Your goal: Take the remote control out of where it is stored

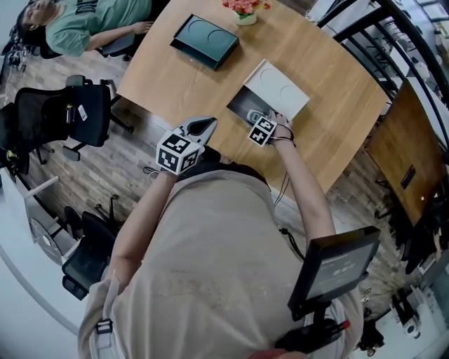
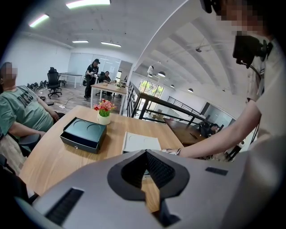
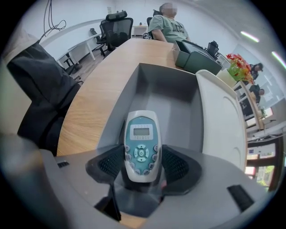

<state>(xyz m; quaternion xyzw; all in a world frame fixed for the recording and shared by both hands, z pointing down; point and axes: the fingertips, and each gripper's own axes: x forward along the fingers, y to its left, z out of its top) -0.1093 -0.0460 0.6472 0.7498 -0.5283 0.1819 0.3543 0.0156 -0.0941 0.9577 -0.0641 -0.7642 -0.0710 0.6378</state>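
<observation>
You are pointing the right gripper (image 3: pixel 142 164) straight down into the grey drawer (image 3: pixel 178 100), which is standing pulled out from under the white box (image 3: pixel 221 125) on the bench (image 1: pixel 330 105). The remote control (image 3: pixel 141 143) is lying flat on the drawer floor, buttons up, with its lower half sitting between the spread jaws. The pads are flanking its long sides very closely, and I cannot make out any real squeeze on it. Straddling the narrow width this way is giving you the shorter span to close across, which looks like the reason for coming in from above.

You are holding the left gripper (image 2: pixel 145 154) off over the near bench edge with its jaws pressed together on nothing. It seems to be parked there to leave the drawer free.

The drawer walls are rising on both sides of the remote control, and the white box is overhanging the far end. So the only open way out is looking to be upward. The dark green box (image 1: pixel 205 41) and the flower pot (image 1: pixel 245 10) are sitting well apart from the drawer, further along the bench. The wood between them is lying bare, giving you room to set things down.
</observation>
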